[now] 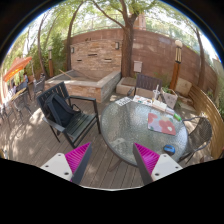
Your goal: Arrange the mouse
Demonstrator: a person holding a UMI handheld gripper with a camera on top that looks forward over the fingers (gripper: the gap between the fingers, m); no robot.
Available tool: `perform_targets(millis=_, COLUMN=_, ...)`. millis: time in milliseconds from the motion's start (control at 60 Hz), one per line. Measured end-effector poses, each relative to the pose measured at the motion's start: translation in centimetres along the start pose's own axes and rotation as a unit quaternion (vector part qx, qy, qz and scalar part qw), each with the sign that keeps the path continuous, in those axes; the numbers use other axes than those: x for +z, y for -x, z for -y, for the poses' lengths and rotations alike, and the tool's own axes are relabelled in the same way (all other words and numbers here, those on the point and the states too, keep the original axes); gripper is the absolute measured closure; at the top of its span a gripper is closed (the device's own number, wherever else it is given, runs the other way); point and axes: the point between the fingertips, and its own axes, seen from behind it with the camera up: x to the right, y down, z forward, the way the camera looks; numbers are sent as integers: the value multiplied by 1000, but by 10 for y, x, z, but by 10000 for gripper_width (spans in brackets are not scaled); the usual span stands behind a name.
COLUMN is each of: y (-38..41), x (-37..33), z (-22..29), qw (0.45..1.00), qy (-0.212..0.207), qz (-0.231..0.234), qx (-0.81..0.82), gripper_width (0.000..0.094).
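My gripper (112, 158) is open and empty, held high above the wooden deck, with its magenta pads (76, 158) spread wide. Beyond the fingers stands a round glass table (128, 128). On it lies a red and green flat mat or book (160, 122). A small dark bluish object (169, 150), possibly the mouse, sits near the table's near right edge, just beyond my right finger. It is too small to tell for sure.
A black chair (66, 110) stands left of the table and another chair (201, 135) at its right. White papers (126, 101) and a box (166, 97) lie at the table's far side. A brick wall (110, 50) and trees stand behind.
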Motion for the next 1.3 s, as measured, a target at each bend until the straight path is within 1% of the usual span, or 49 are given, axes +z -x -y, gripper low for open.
perform_targets(millis=83, y=-6, x=2, z=-7, qw=1000, qy=6, qz=-5, qx=3, gripper_width=86)
perform_targets(millis=217, y=-34, x=8, z=-36, qw=999, qy=25, qz=-13, qx=20, gripper_width=87)
perform_targets(millis=317, y=-71, x=22, z=-77, qw=998, qy=49, qz=-26, qx=38, gripper_width=88)
perform_targets(millis=450, y=-144, x=46, z=-132, qw=993, qy=82, qz=-63, qx=60, gripper_width=87)
perform_targets(millis=467, y=-158, x=61, z=-132, qw=992, qy=87, qz=-69, qx=63, gripper_width=85)
perform_targets(millis=533, y=-198, x=67, z=-160, qw=989, qy=94, qz=-88, qx=75, gripper_width=85)
perform_targets(millis=567, y=-220, x=75, z=-169, qw=987, qy=98, qz=-98, qx=81, gripper_width=84)
perform_targets(millis=583, y=-236, x=86, z=-164, qw=986, qy=101, qz=-104, qx=84, gripper_width=87)
perform_targets(millis=600, y=-247, x=85, z=-174, qw=986, qy=98, qz=-109, qx=85, gripper_width=86)
perform_targets(millis=650, y=-278, x=99, z=-182, qw=984, qy=95, qz=-122, qx=89, gripper_width=90)
perform_targets(millis=767, y=-345, x=140, z=-183, qw=983, qy=76, qz=-145, qx=87, gripper_width=87)
perform_targets(millis=783, y=-351, x=148, z=-173, qw=982, qy=75, qz=-147, qx=88, gripper_width=87)
perform_targets(millis=883, y=-381, x=186, z=-180, qw=985, qy=68, qz=-134, qx=83, gripper_width=87)
perform_targets(millis=1000, y=-392, x=219, z=-167, qw=990, qy=60, qz=-110, qx=68, gripper_width=84)
perform_targets(millis=1150, y=-405, x=241, z=-151, qw=992, qy=49, qz=-99, qx=55, gripper_width=90)
perform_targets(millis=1250, y=-410, x=254, z=-149, qw=993, qy=50, qz=-91, qx=59, gripper_width=141)
perform_targets(millis=1267, y=-410, x=256, z=-149, qw=993, qy=51, qz=-88, qx=60, gripper_width=163)
perform_targets(millis=1300, y=-408, x=257, z=-150, qw=994, qy=54, qz=-79, qx=61, gripper_width=236)
